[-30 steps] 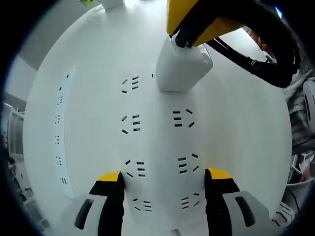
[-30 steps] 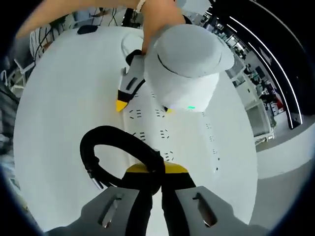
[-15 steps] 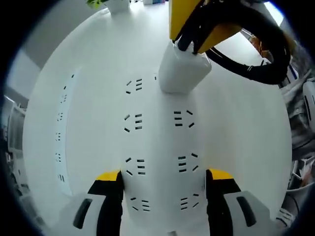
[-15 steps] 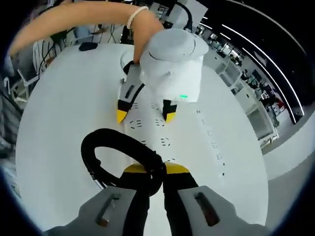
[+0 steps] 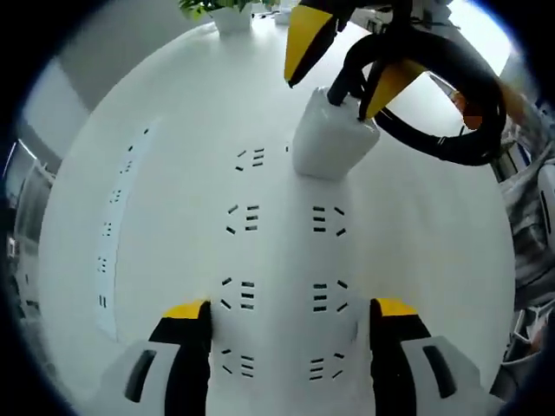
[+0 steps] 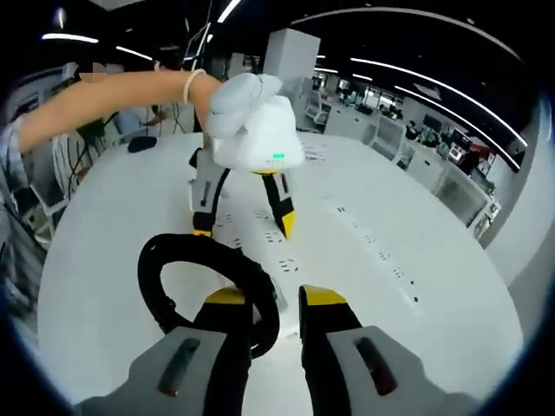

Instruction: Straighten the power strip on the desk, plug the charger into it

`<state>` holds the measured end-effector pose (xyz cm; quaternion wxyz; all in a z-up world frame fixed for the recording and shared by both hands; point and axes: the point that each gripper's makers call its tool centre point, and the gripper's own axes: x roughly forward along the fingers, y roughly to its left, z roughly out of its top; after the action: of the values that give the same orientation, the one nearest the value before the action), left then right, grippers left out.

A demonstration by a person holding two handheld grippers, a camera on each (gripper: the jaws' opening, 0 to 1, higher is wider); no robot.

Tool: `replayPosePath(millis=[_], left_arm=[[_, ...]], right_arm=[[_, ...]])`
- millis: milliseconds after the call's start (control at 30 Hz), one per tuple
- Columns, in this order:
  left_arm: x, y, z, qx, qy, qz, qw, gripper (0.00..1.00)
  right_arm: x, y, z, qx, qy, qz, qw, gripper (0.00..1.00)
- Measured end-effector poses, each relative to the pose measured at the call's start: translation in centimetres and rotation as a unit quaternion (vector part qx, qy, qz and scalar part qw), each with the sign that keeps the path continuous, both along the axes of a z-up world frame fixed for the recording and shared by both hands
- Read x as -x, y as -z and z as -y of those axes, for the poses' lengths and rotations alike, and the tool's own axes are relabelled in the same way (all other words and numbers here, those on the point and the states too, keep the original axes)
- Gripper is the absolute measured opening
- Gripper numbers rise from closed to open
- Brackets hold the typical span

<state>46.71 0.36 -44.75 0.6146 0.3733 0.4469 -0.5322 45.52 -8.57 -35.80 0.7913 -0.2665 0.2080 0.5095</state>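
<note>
White charger looks seated in power strip on table; left tongs spread astride strip, right tongs parted beside cable; release pending.

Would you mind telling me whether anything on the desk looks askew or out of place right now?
Nothing stands out. The white charger stands upright in the power strip, which lies flat on the desk. Its black cable loops loosely off to the side, undamaged.

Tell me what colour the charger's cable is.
Black; the cable shows best in the left gripper view, looping off the white charger.
</note>
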Motion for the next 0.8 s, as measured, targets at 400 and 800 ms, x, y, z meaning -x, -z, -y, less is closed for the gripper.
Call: replayPosePath(millis=[400, 800], left_arm=[[0.1, -0.6, 0.2, 0.081, -0.020, 0.038, 0.9958, 0.74], [0.7, -1.4, -0.1, 0.139, -0.045, 0.054, 0.9879, 0.83]], right_arm=[[0.1, -0.9, -0.8, -0.076, 0.008, 0.007, 0.9970, 0.28], [0.5, -0.6, -1.1, -0.112, 0.016, 0.000, 0.9936, 0.32]])
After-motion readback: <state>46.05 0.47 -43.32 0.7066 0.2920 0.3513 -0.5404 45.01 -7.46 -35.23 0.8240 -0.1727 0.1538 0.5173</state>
